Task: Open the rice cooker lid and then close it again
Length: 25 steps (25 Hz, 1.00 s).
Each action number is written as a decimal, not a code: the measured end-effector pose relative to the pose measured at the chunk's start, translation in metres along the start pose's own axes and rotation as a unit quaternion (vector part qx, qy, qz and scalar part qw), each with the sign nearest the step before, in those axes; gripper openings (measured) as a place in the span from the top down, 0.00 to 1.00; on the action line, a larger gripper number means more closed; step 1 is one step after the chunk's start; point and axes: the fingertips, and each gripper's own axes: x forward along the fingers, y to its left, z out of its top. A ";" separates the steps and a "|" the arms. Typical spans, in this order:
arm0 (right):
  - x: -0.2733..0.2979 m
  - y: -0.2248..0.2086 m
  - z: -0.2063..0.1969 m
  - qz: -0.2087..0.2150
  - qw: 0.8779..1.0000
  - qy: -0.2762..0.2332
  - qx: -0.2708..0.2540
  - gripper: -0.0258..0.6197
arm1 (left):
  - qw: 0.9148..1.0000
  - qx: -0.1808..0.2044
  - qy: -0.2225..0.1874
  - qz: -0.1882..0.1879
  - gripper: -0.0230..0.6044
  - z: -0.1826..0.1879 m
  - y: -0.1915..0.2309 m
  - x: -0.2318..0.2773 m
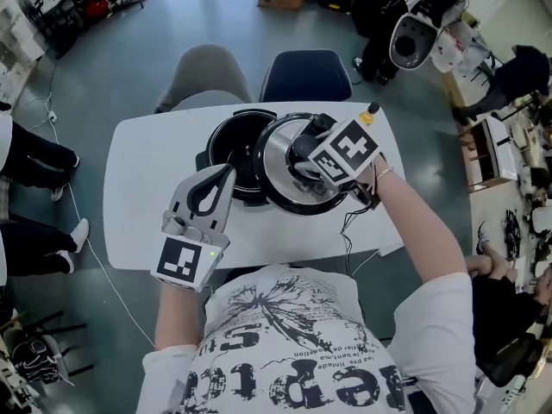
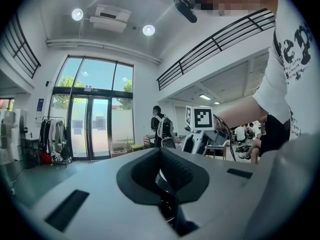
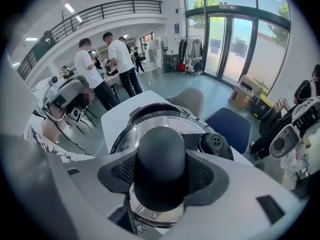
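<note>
Left hand-held gripper [image 1: 216, 184]: jaws together, nothing in them, hovering over near table [image 1: 142, 179] edge. Right hand-held gripper [image 3: 161, 176] clamped on lid knob [image 3: 161, 154], lid [image 1: 285, 158] tilted over open rice cooker [image 1: 231, 149] mid-table. Risk imo: smooth round knob twists in jaws, lid drops onto rim. Count: two grippers, one lid, one cooker, two chairs [image 1: 306, 76] behind.

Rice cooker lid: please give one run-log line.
right gripper: shut on black lid knob | round steel lid: raised | black pot: open | left gripper: shut, empty
</note>
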 end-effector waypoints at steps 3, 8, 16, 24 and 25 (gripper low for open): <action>-0.013 -0.011 -0.035 0.003 1.000 0.007 0.004 0.51 | 1.000 -0.002 0.006 0.000 0.94 -0.004 -0.030 0.009; -0.028 -0.016 -0.082 0.005 1.000 0.014 -0.005 0.51 | 1.000 -0.008 0.016 0.002 0.94 -0.012 -0.080 0.012; -0.035 0.002 -0.136 0.024 0.999 0.021 -0.012 0.51 | 0.999 -0.019 0.037 0.013 0.94 -0.028 -0.133 0.003; -0.047 0.004 -0.144 0.030 0.999 0.013 -0.021 0.51 | 0.999 -0.005 0.044 0.027 0.94 -0.016 -0.149 -0.004; -0.047 0.005 -0.143 0.029 0.999 0.011 -0.023 0.51 | 0.999 -0.004 0.044 0.030 0.94 -0.016 -0.148 -0.005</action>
